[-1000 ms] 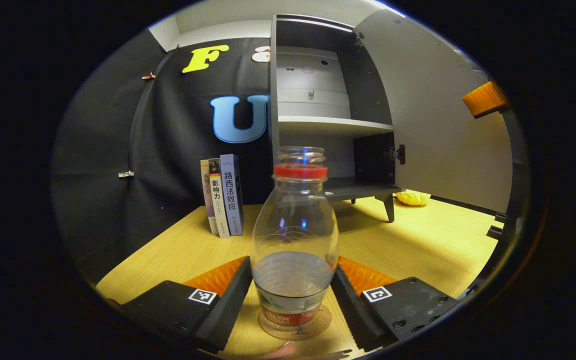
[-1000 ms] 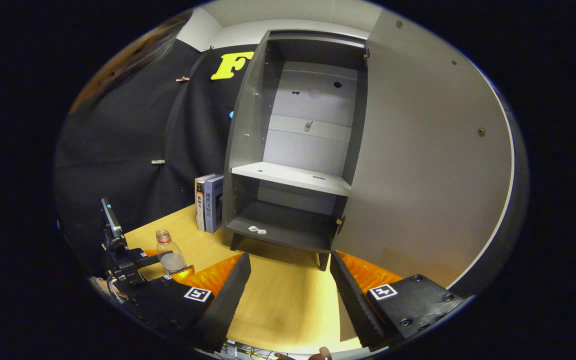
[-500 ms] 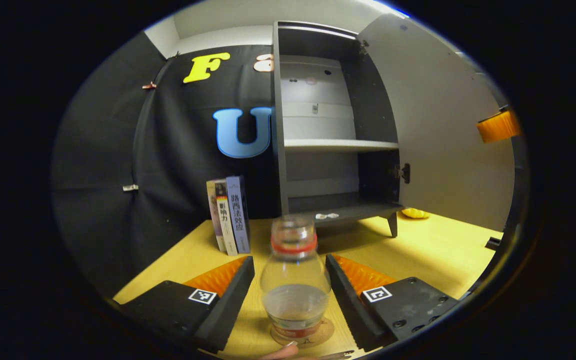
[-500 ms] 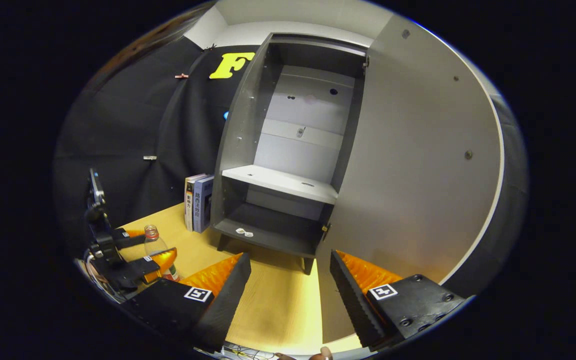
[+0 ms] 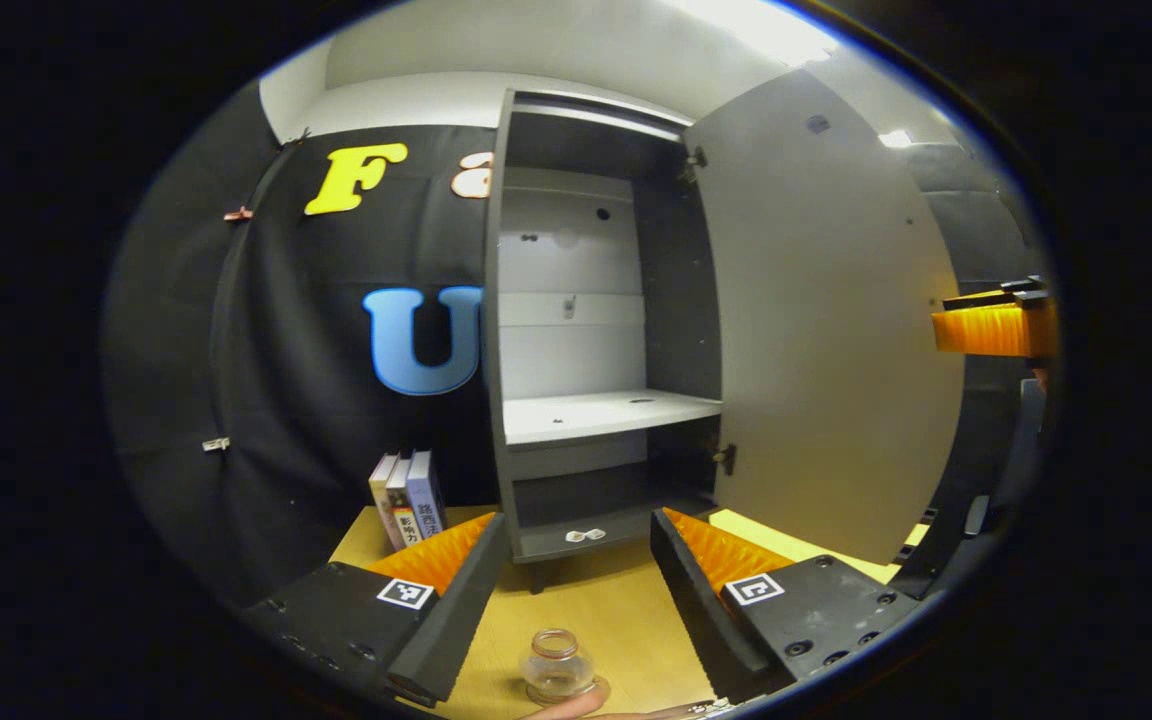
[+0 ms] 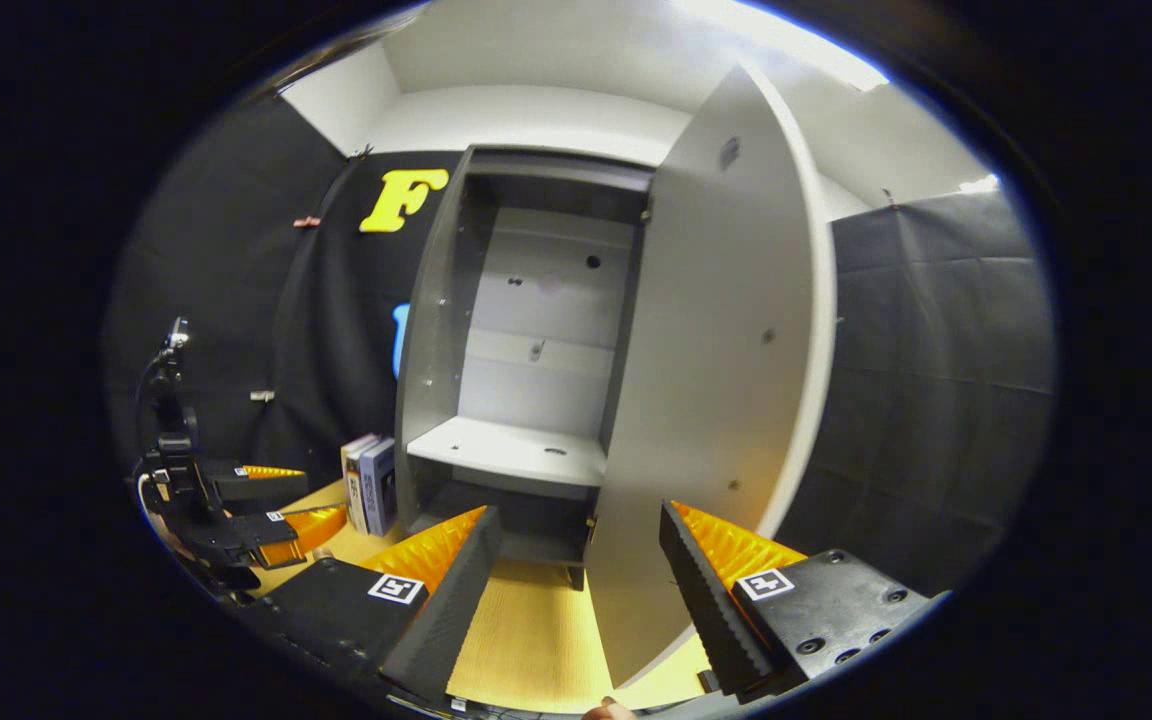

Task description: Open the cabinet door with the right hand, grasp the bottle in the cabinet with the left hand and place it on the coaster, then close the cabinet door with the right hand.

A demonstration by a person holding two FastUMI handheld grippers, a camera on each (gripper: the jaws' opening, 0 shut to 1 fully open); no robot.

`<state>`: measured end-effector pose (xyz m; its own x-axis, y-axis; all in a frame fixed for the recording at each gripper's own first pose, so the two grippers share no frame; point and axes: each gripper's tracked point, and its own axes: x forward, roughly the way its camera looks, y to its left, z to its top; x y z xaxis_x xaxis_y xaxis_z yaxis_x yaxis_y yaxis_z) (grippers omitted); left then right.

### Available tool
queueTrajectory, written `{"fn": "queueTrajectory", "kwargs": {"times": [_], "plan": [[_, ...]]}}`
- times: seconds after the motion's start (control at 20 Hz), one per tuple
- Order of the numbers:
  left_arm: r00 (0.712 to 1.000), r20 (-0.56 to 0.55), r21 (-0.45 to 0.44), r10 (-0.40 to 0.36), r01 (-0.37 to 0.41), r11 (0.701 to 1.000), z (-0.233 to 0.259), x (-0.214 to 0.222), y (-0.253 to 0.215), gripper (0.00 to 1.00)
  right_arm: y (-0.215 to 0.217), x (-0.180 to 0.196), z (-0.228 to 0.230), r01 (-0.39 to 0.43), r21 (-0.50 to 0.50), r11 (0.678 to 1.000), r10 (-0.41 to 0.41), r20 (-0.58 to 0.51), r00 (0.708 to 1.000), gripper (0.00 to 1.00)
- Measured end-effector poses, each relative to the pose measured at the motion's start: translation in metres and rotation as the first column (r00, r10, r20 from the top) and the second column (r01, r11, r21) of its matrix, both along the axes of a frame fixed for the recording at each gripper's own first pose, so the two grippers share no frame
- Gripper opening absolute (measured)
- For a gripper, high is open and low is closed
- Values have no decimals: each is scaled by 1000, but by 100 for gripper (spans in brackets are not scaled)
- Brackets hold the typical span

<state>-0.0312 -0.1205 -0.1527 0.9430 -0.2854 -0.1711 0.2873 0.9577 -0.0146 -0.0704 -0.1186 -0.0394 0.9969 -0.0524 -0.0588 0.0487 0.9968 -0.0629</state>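
Left gripper (image 5: 576, 560): fingers apart, nothing between them; raised above the tabletop and facing the cabinet. Seen from the right gripper view it sits at the far left (image 6: 281, 505), fingers likewise spread.
Right gripper (image 6: 581, 560): fingers apart, holding nothing; placed in front of the door's free edge, not touching it. One finger of it shows at the right margin of the left gripper view (image 5: 986, 328).
Bottle (image 5: 556, 665): upright, uncapped, clear, standing on the coaster (image 5: 591, 692) at the bottom of the left gripper view, below the open fingers and free of them.
Cabinet (image 5: 576, 330): dark carcass, pale back panel, one pale shelf (image 5: 606, 413) across the middle; two small pale items (image 5: 584, 535) lie on its bottom board.
Cabinet door (image 6: 726, 400): open, swung out to the right on its hinges.
Books (image 5: 406, 500): three, upright, just left of the cabinet against the booth wall.
Table (image 5: 606, 610): light wood; carries cabinet, books and coaster.
Fingertip (image 5: 561, 705): a person's, at the lower edge of the left gripper view, just beside the coaster.
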Motion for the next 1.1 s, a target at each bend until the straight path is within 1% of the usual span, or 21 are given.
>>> {"fn": "queueTrajectory", "kwargs": {"times": [0.05,0.1,0.2,0.25,0.3,0.35,0.4,0.45,0.5,0.55,0.6,0.7,0.75,0.85,0.9,0.95,1.0,1.05,1.1], "plan": [[999,-22,-20,-41,40,999,7,-6,-12,90,-6,-9,11,22,10,1000,-22,19,1000,94],[996,-50,-38,-74,72,997,13,-12,-24,90,-21,-15,15,56,2,998,-56,30,998,94],[988,-94,-75,-127,120,990,23,-22,-48,90,-58,-30,23,149,-47,988,-147,53,988,94],[986,-96,-90,-134,126,988,31,-22,-57,90,-81,-34,24,204,-63,977,-200,67,978,94],[985,-92,-100,-147,138,985,38,-20,-69,89,-99,-37,24,237,-66,969,-232,70,970,97],[987,-76,-98,-145,137,986,45,-15,-80,90,-113,-38,23,249,-54,967,-246,67,967,97],[991,-47,-84,-124,120,989,54,-8,-87,90,-123,-33,21,244,-39,969,-241,71,968,97],[995,-21,-62,-92,91,994,62,-2,-93,90,-132,-27,21,224,-24,974,-221,77,972,94],[998,3,-42,-62,62,997,65,3,-100,90,-142,-18,22,196,-10,980,-195,86,977,97],[999,21,-25,-35,35,999,70,6,-108,90,-148,-10,23,160,3,987,-159,95,983,94],[999,37,-13,-5,6,1000,72,7,-115,90,-155,-2,24,121,18,992,-122,106,987,98],[998,51,0,40,-40,999,74,8,-131,90,-157,11,23,29,62,998,-36,107,994,97],[997,49,3,61,-61,998,74,8,-138,90,-156,18,21,-16,82,996,8,101,995,93],[994,36,14,103,-103,995,71,7,-144,92,-149,29,19,-112,134,985,100,92,991,95],[992,32,24,123,-123,992,70,6,-145,93,-143,30,18,-149,145,978,137,86,987,92],[989,31,35,143,-144,989,71,6,-143,95,-137,31,18,-187,150,971,176,86,981,100],[987,31,44,160,-161,986,71,5,-139,92,-128,35,19,-221,155,963,210,87,974,96],[984,28,52,175,-176,983,71,5,-134,96,-116,37,19,-257,169,952,244,89,966,96],[981,24,60,193,-194,979,72,4,-127,96,-104,39,17,-283,192,940,271,83,959,97]]}}
